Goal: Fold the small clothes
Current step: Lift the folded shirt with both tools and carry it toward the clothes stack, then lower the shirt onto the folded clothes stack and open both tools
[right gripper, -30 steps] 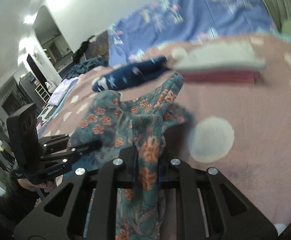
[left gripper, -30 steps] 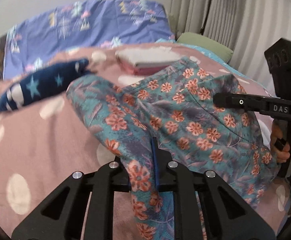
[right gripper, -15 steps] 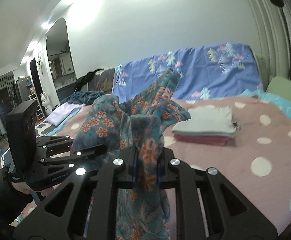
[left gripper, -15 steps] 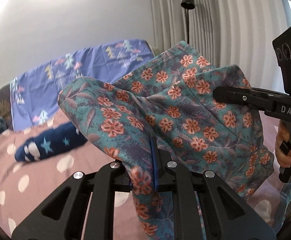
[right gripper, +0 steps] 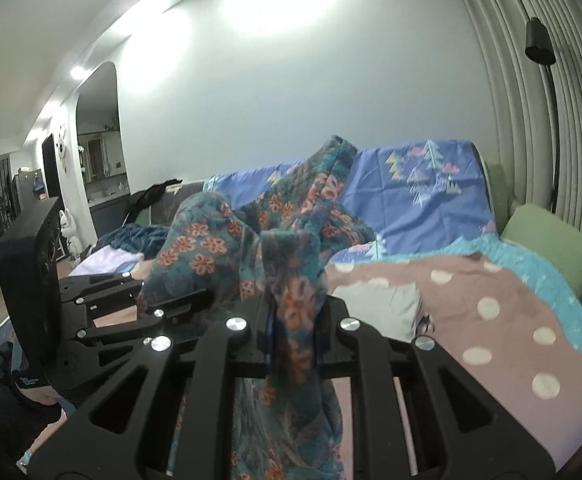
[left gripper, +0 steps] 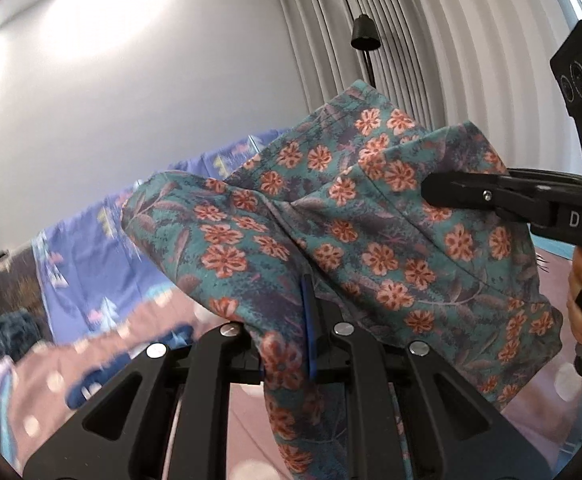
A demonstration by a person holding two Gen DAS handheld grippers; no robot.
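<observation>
Left wrist view has the floral garment (left gripper: 343, 216) hanging in the air above the bed (right gripper: 503, 320), left claw (left gripper: 291, 344) and right claw (right gripper: 293, 344) each clamped on a bunched edge. Risk imo: thin pinches slipping, or it landing twisted. Lower hem is cut off, and which garment it is, can't tell.

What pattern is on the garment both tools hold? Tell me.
Teal garment with orange-red flowers and dusky purple leaves; the left wrist view shows it best.
</observation>
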